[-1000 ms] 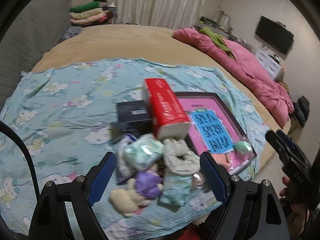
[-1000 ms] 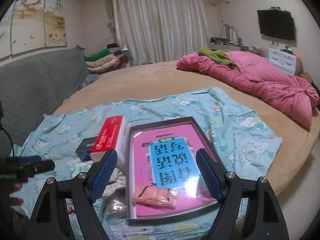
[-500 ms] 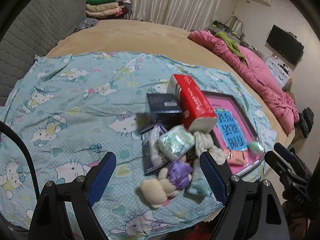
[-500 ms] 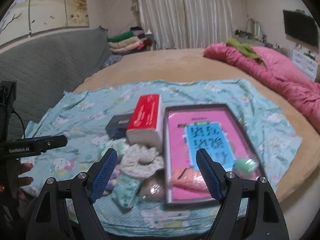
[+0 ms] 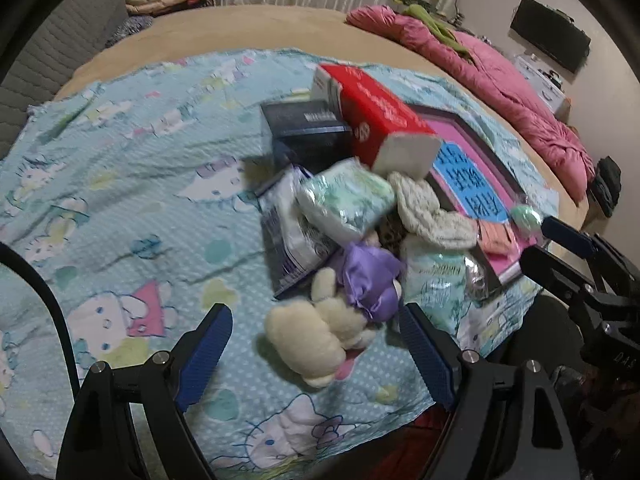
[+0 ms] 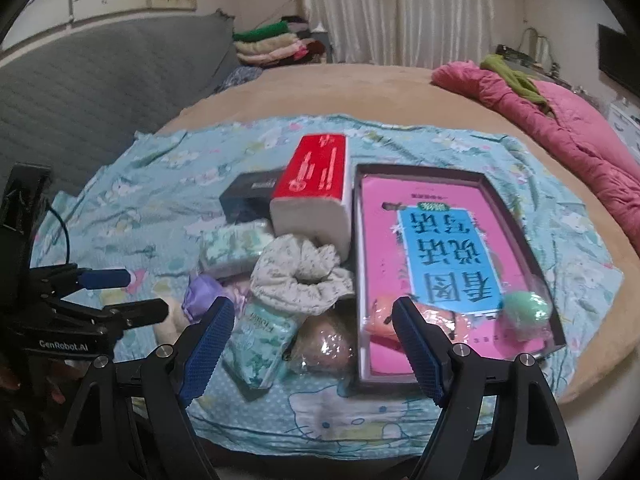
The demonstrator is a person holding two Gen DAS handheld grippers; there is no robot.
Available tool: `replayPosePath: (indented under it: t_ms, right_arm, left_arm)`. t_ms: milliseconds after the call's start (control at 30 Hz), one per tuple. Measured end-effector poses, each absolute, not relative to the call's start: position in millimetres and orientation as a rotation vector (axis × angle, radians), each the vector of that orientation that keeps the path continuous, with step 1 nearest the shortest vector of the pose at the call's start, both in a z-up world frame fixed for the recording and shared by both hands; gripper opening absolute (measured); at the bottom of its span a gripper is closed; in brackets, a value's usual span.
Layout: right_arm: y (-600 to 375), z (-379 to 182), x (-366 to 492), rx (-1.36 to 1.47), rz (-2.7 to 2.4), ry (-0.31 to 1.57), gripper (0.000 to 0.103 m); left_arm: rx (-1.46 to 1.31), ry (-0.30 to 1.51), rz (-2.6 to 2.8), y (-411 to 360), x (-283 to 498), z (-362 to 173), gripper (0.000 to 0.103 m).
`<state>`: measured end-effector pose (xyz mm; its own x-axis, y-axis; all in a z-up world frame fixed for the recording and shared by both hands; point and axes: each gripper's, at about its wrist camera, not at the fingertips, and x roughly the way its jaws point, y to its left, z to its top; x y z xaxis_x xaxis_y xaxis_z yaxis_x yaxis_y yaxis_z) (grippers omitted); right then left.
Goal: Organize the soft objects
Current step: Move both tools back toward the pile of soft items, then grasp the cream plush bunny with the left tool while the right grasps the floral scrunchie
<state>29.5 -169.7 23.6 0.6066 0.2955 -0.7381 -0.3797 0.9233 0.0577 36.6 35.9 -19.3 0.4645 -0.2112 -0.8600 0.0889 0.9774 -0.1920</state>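
A heap of soft things lies at the near edge of a light-blue cartoon-cat bedsheet [image 5: 120, 184] spread on a tan round bed [image 6: 360, 92]: a cream plush toy [image 5: 316, 332] with a purple cloth part [image 5: 370, 276] touching it, a mint-green wrapped tissue pack [image 5: 346, 200], a second mint tissue pack [image 6: 260, 340], a cream knitted scrunchie [image 6: 300, 276] and a clear-wrapped pinkish bundle [image 6: 328, 344]. Behind the heap stand a red-and-white tissue brick [image 6: 316, 192] and a dark box [image 6: 250, 196]. Just to the right, a dark shallow tray [image 6: 516, 224] holds a pink book with a blue label [image 6: 448, 256], an orange-pink soft item [image 6: 380, 316] and a mint-green ball [image 6: 524, 312]. The left gripper [image 5: 316, 348] hangs over the plush toy, jaws spread wide, gripping nothing. The right gripper [image 6: 314, 340] is likewise wide and empty, above the second pack and the bundle. A pink quilt [image 6: 560, 120] lies farther back.
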Motion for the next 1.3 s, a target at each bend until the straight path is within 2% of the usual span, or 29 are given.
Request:
replayPosePath:
  t_ms: [567,600,667,767,933,1100,1300]
  right_arm:
    - [-114.0,-29.4,88.2,-0.321,0.458,0.891,0.081]
    - [-114.3,-31.5,91.3,-0.316,0.457,0.893,0.08]
    - [-114.5,-35.2,96.0,-0.302,0.465,0.905,0.068]
    - [-114.7,-39.1,99.4,-0.288,0.474,0.911,0.045]
    - [-118.5,-35.9,96.8,-0.253,0.515,0.896,0.021]
    - [-133.2,-24.3,98.3,-0.145,0.54,0.881,0.016]
    - [-153.1,-9.5,105.0,-0.038,0.534,0.85,0.013]
  left_arm:
    - [-0.109,1.118,-0.241,25.2,55.7,-54.6,0.085]
    - [-0.112,1.122,-0.241,25.7,56.5,-55.6,0.085]
    - [-0.118,1.122,-0.245,26.5,57.9,-57.1,0.085]
    - [-0.133,1.13,-0.252,26.9,59.7,-60.4,0.085]
    - [-0.153,1.134,-0.258,27.2,62.1,-63.4,0.083]
    - [-0.226,1.131,-0.291,34.9,62.7,-65.8,0.067]
    - [-0.265,1.121,-0.299,42.4,61.5,-65.4,0.055]
